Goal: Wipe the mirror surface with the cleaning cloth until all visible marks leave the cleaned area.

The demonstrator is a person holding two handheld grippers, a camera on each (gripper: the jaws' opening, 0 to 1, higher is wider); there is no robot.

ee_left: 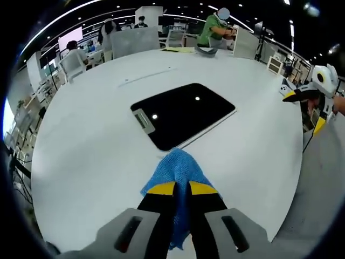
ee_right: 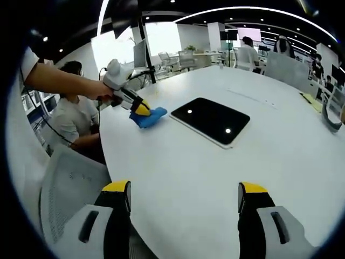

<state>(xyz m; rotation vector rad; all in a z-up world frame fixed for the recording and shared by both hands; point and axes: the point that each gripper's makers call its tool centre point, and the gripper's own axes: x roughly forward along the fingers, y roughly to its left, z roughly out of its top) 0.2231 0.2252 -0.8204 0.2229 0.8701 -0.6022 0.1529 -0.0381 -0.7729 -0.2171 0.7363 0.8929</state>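
I'm working over a broad white desk (ee_left: pixel 86 162). The mirror (ee_left: pixel 183 113) lies flat mid-desk, its dark glass reflecting ceiling lights. My left tool (ee_left: pixel 182 189) is clamped on the blue cleaning cloth (ee_left: pixel 178 167), just short of the mirror's near edge. My right tool (ee_right: pixel 183 197) hangs wide open, well apart. I'd lower the cloth flat and sweep in overlapping passes.

A large round white table (ee_left: pixel 97 140) spreads across the middle of the left gripper view. At its twelve o'clock edge stand pale grey desk partitions (ee_left: pixel 135 41) and white office chairs (ee_left: pixel 73 65). A dark ceiling carries long curved white light strips (ee_right: pixel 242 9). In the right gripper view, bright windows (ee_right: pixel 161 38) glow at eleven o'clock, and a grey mesh-backed chair (ee_right: pixel 70 189) stands at eight o'clock.
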